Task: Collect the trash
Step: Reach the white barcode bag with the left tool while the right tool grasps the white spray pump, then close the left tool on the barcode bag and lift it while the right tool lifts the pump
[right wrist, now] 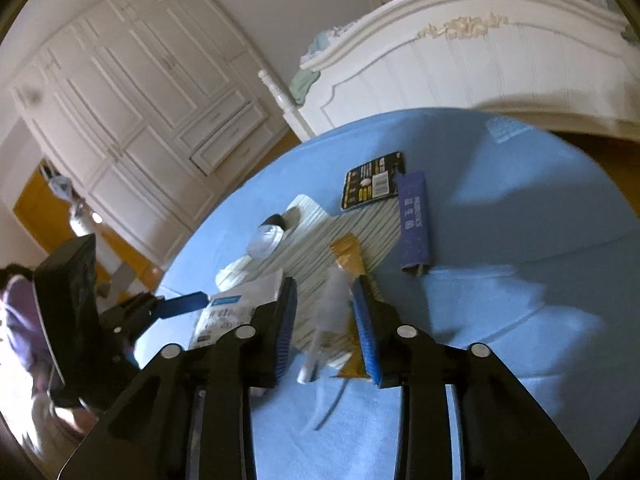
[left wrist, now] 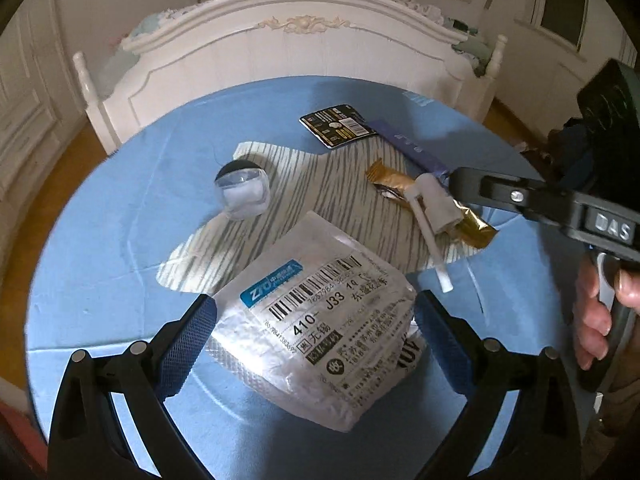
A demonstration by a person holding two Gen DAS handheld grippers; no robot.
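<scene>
While open, left gripper [left wrist: 316,328] straddles courier bag [left wrist: 316,320] edges.

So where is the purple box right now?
The purple box lies on the blue cloth, right of the striped mat, just below the black card.

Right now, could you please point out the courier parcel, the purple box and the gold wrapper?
courier parcel [left wrist: 320,320]: left wrist view, on its printed label.
purple box [right wrist: 414,220]: right wrist view, on its lettered top face.
gold wrapper [left wrist: 394,180]: left wrist view, on its far end.
</scene>
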